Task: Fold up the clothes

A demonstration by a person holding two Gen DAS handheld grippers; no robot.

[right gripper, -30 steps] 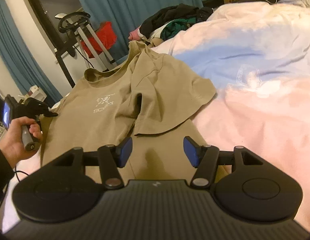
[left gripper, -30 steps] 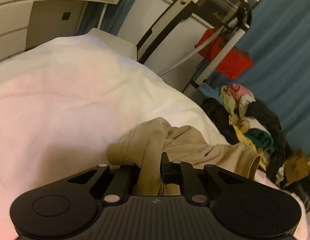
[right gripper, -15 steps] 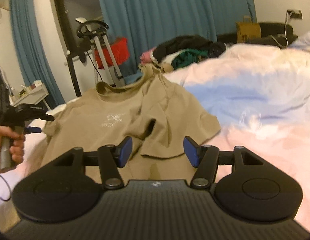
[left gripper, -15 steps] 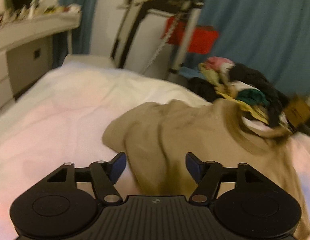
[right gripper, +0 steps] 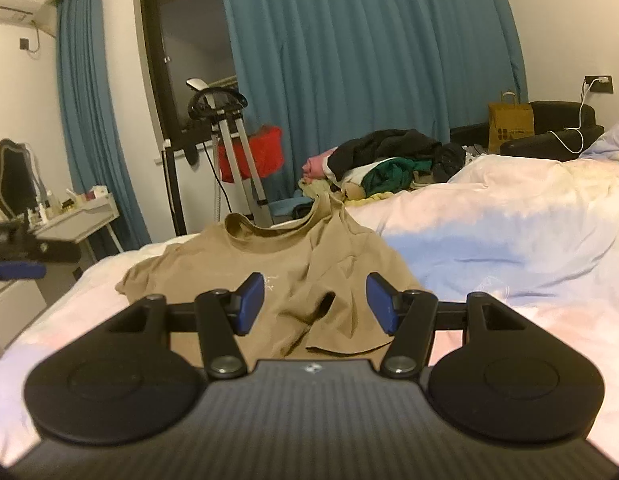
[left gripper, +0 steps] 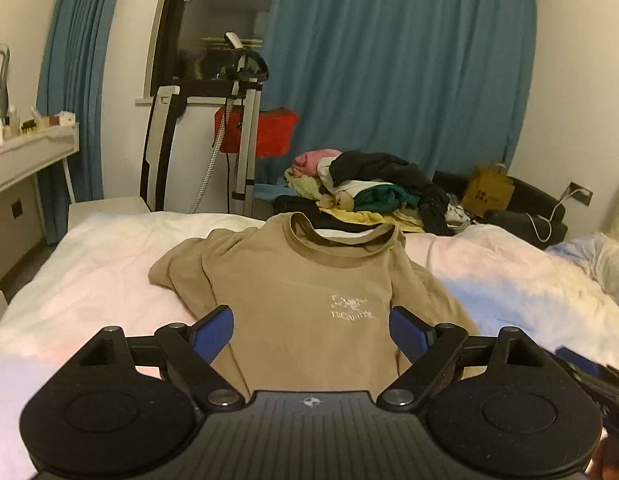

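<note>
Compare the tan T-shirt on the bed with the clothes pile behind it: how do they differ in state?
The tan T-shirt lies alone, spread front-up on the bed with its logo showing; the clothes pile is a jumbled heap. The T-shirt is one colour; the pile mixes black, green, yellow and pink. The T-shirt sits in front of both open grippers, left gripper and right gripper; the pile lies beyond it. Neither is folded.

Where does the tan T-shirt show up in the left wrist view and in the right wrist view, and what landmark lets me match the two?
Left wrist view: the tan T-shirt lies centre frame on the bed, collar away from the camera, white logo showing between the open jaws.
Right wrist view: the tan T-shirt lies centre-left, its right side rumpled and folded over.
Shared landmark: the red bag hanging by the metal stand before the blue curtain.
</note>
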